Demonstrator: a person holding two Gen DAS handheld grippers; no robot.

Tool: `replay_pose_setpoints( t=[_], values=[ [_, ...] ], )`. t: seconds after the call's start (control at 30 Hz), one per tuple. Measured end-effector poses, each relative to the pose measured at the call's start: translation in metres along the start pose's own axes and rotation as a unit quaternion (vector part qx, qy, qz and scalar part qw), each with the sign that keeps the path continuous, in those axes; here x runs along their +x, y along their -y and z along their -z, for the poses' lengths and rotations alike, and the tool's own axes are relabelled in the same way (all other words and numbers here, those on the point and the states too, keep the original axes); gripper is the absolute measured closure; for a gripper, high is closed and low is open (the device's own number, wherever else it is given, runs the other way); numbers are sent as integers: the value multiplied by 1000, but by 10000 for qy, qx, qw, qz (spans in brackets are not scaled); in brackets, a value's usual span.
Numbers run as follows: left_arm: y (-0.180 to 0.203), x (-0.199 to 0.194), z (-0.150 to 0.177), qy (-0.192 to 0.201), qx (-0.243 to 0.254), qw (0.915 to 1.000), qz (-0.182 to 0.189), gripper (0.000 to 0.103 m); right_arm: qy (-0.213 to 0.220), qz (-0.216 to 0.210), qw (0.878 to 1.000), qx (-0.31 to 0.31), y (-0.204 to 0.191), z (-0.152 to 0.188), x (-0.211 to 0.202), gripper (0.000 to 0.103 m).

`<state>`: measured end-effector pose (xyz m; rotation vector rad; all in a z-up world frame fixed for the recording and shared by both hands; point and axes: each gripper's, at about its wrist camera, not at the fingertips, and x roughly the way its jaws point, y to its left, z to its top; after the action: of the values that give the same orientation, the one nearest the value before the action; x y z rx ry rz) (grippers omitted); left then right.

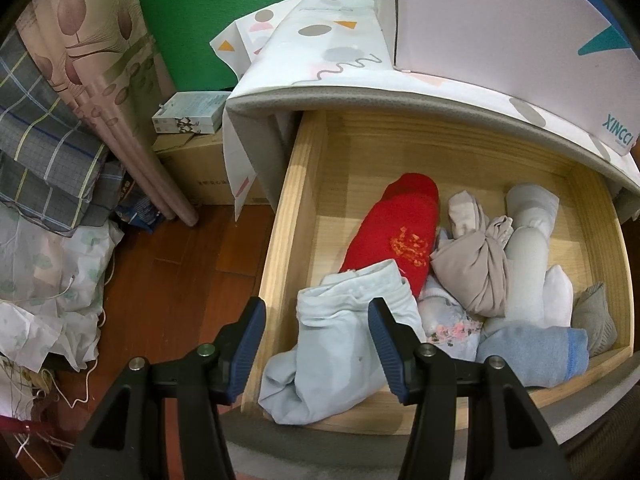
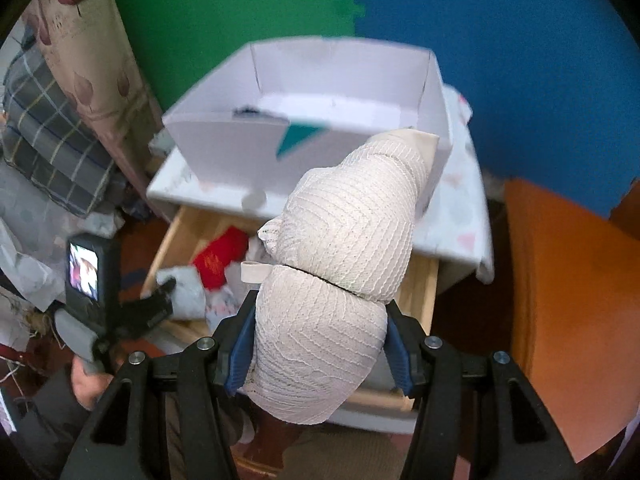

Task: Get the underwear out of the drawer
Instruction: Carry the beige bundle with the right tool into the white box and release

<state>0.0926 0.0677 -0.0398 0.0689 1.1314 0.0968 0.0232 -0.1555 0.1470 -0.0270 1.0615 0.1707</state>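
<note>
My right gripper (image 2: 320, 344) is shut on a cream lace bra (image 2: 344, 248), held up in the air above the open wooden drawer (image 2: 420, 292). The bra's two cups stick up in front of the white box. In the left wrist view the drawer (image 1: 292, 216) holds a red rolled garment (image 1: 396, 236), a pale blue garment (image 1: 344, 344), a beige bundle (image 1: 472, 272) and white and blue rolls (image 1: 532, 356). My left gripper (image 1: 316, 344) stands open over the drawer's front left corner, nothing between its fingers. It also shows at the left (image 2: 160, 296) of the right wrist view.
A white open box (image 2: 304, 112) sits on the cabinet top (image 1: 320, 64) above the drawer. Curtain, plaid bedding (image 1: 44, 140) and cardboard boxes (image 1: 196, 176) crowd the left. An orange block (image 2: 568, 304) stands right of the cabinet. Wooden floor (image 1: 176, 276) lies left of the drawer.
</note>
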Motion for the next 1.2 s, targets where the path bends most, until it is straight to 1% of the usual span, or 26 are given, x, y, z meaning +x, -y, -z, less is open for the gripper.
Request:
replay_pose_setpoints(
  t=[0.03, 0.17, 0.3, 0.33, 0.4, 0.5, 0.6, 0.7, 0.77, 0.83, 0.87, 0.93, 1.03, 1.07, 1.17, 1.2],
  values=[
    [0, -1, 0, 5, -6, 10000, 6, 48, 29, 22, 10000, -20, -1, -5, -1, 51],
    [-1, -2, 1, 6, -25, 10000, 41, 48, 187, 230, 9995, -114, 6, -45, -10, 50],
    [-2, -1, 0, -10, -61, 10000, 71, 48, 331, 457, 9982, -196, 11, -89, -6, 50],
    [-2, -1, 0, -11, -61, 10000, 74, 48, 342, 499, 9979, -211, 12, -96, -5, 50],
    [-2, -1, 0, -8, -60, 10000, 77, 48, 366, 602, 9973, -227, 16, -120, 4, 50],
    [-3, 0, -1, -20, -74, 9999, 104, 48, 316, 667, 9970, -230, 21, -145, 19, 50],
    [-3, 1, -1, -37, -73, 9999, 106, 48, 171, 724, 9970, -228, 26, -169, 43, 50],
    [-3, 2, -1, -51, -92, 9999, 129, 48, 9, 751, 9971, -143, 31, -179, 65, 50],
    [-5, 2, -2, -47, -140, 9998, 139, 48, -179, 813, 9964, -138, 35, -183, 87, 50],
    [-5, 2, -2, -49, -168, 9997, 175, 48, -324, 768, 9965, -77, 39, -183, 101, 50],
    [-5, 2, -2, -52, -178, 9997, 182, 48, -455, 776, 9959, -70, 41, -182, 113, 50],
    [-6, 3, -2, -63, -181, 9996, 213, 48, -579, 844, 9947, -85, 43, -179, 127, 49],
    [-5, 3, -3, -84, -172, 9996, 215, 48, -691, 818, 9942, -24, 45, -177, 140, 48],
    [-5, 3, -3, -85, -174, 9996, 221, 48, -741, 818, 9939, -8, 46, -175, 145, 46],
    [-5, 3, -3, -85, -182, 9995, 245, 48, -759, 983, 9922, -140, 43, -173, 149, 44],
    [-6, 3, -3, -79, -198, 9995, 236, 48, -753, 979, 9922, -139, 42, -172, 149, 43]
  ],
)
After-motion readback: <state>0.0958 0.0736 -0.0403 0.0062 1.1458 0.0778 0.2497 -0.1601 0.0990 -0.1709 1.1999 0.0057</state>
